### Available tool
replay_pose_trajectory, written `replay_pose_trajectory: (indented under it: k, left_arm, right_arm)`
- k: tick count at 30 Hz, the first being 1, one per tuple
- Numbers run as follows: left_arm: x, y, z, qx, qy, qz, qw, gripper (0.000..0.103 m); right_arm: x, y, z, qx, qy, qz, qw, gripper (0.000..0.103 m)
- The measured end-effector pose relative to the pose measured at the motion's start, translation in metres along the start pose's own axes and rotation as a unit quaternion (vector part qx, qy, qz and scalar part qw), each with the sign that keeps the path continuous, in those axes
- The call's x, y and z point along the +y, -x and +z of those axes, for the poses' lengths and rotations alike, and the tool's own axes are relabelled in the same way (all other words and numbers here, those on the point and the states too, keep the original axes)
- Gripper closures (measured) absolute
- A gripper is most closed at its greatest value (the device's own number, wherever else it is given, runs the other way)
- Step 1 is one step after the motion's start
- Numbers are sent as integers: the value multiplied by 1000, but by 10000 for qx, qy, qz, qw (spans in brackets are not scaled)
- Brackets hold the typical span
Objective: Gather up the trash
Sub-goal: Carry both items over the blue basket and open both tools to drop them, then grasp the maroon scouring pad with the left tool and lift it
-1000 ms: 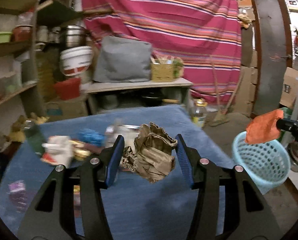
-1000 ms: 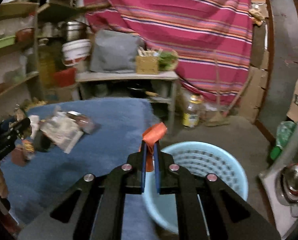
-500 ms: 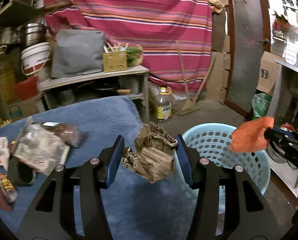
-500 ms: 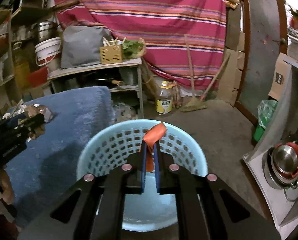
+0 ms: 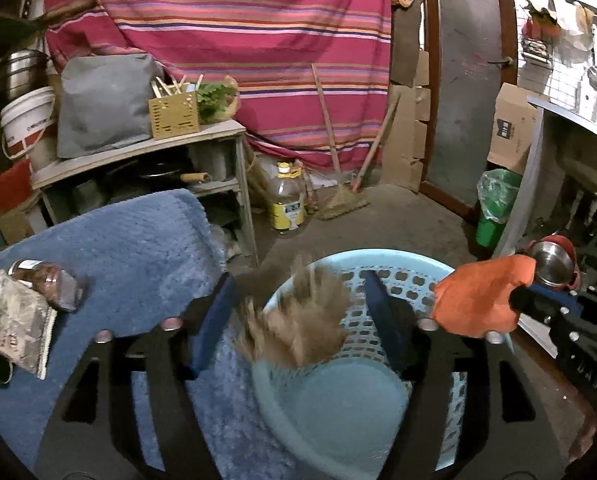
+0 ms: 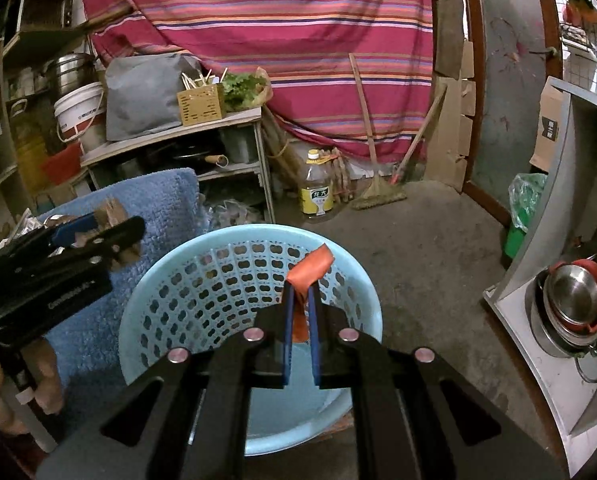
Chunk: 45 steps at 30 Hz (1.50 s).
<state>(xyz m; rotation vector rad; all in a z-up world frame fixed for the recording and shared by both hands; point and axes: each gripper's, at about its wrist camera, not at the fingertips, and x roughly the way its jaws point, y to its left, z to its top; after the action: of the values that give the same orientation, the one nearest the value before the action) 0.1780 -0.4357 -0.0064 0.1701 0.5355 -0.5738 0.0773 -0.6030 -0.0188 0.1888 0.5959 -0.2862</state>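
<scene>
A light blue plastic basket (image 5: 418, 264) (image 6: 202, 264) stands on the floor beside the blue-covered table. My left gripper (image 5: 298, 312) is open over the basket's near rim; a crumpled brown paper bag (image 5: 298, 320), blurred, is loose between its fingers. In the right wrist view the left gripper (image 6: 114, 240) shows at the left with brown paper (image 6: 110, 210) at its tips. My right gripper (image 6: 300, 300) is shut on an orange wrapper (image 6: 310, 268) (image 5: 478, 300) above the basket's middle.
A blue fuzzy cloth (image 5: 130, 248) covers the table, with a jar (image 5: 46, 280) and a crumpled packet (image 5: 10, 320) on it. An oil bottle (image 6: 316, 192), a broom (image 6: 378, 192), a green bin (image 6: 522, 216) and steel bowls (image 6: 574, 300) stand around.
Both grippers have swung right from the table to over the basket. My left gripper has opened wider and the brown paper bag is blurred between its fingers.
</scene>
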Motion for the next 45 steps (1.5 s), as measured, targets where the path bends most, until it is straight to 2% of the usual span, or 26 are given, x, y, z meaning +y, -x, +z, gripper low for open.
replay_pose_trajectory:
  k: [4, 8, 13, 15, 16, 17, 22, 27, 29, 37, 41, 45]
  left_arm:
    - [1, 4, 3, -65, -23, 105, 9999, 24]
    - [19, 17, 2, -207, 129, 347, 9991, 12]
    - [47, 36, -4, -240, 220, 631, 9975, 8]
    - [60, 45, -7, -259, 272, 719, 9967, 7]
    - [66, 49, -8, -263, 287, 760, 9963, 6]
    - [72, 53, -10, -273, 300, 826, 9958, 6]
    - [106, 81, -21, -313, 379, 1150, 9921, 6]
    - [152, 113, -37, -318, 488, 1463, 9875, 6]
    - [167, 125, -45, -329, 496, 1608, 9852, 6]
    - [243, 169, -82, -286, 716, 2235, 9717, 6]
    - [281, 178, -102, -202, 914, 2529, 9630, 5]
    - [308, 181, -119, -42, 1015, 2678, 9581, 5]
  right_arm:
    - [4, -2, 2, 24, -5, -2, 10000, 96]
    - [10, -6, 1, 76, 42, 25, 10000, 96]
    - [26, -16, 2, 195, 98, 55, 9997, 93]
    - [31, -19, 3, 259, 54, 39, 9996, 77]
    - [33, -20, 2, 266, 27, 0, 9996, 49]
    - [33, -21, 1, 264, 9, -22, 9996, 35]
    - [45, -24, -4, 351, 58, -229, 9991, 35]
    - [69, -11, -1, 153, 180, -293, 9993, 23]
    - [88, 1, 1, -40, 246, -185, 9995, 18]
    - [176, 27, 5, -433, 459, 563, 9964, 13]
    - [218, 22, 0, -425, 459, 904, 9939, 13]
    - [256, 11, -8, -366, 715, 980, 9919, 13]
